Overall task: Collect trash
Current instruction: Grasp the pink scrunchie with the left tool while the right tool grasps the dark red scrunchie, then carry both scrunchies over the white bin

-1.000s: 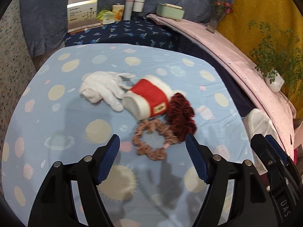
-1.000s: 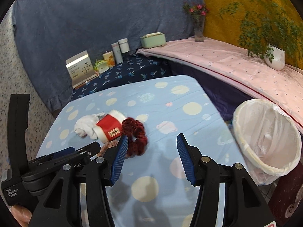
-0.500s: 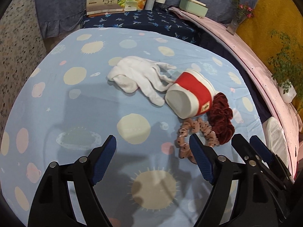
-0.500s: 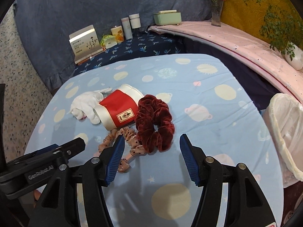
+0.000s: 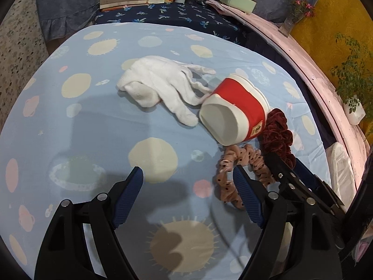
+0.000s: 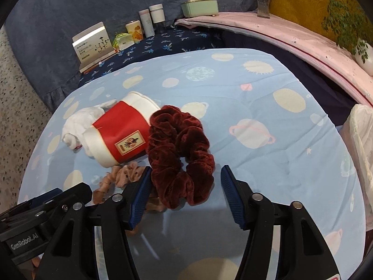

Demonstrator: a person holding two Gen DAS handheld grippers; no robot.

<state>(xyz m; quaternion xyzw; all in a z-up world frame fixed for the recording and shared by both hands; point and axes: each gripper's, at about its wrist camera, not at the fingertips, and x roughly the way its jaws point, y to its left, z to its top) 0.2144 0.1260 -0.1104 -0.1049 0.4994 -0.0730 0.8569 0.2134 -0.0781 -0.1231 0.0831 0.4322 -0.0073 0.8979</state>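
Note:
A red and white paper cup (image 5: 234,114) lies on its side on the blue planet-print cloth; it also shows in the right wrist view (image 6: 121,131). White gloves (image 5: 160,88) lie to its left. A dark red velvet scrunchie (image 6: 180,154) and a pink dotted scrunchie (image 5: 235,175) lie beside the cup. My left gripper (image 5: 187,185) is open and empty, short of the cup. My right gripper (image 6: 185,183) is open, its jaws standing either side of the red scrunchie's near edge.
A bin lined with a white bag (image 6: 360,135) stands off the table's right edge. A box (image 6: 93,44), bottles (image 6: 151,21) and a green case (image 6: 200,7) stand on the dark shelf behind. A potted plant (image 6: 349,28) sits on the pink ledge.
Both grippers have moved forward and down toward the items. The right gripper's jaws now flank the red scrunchie. The left gripper has swung left, facing the cup and gloves. Both stay open.

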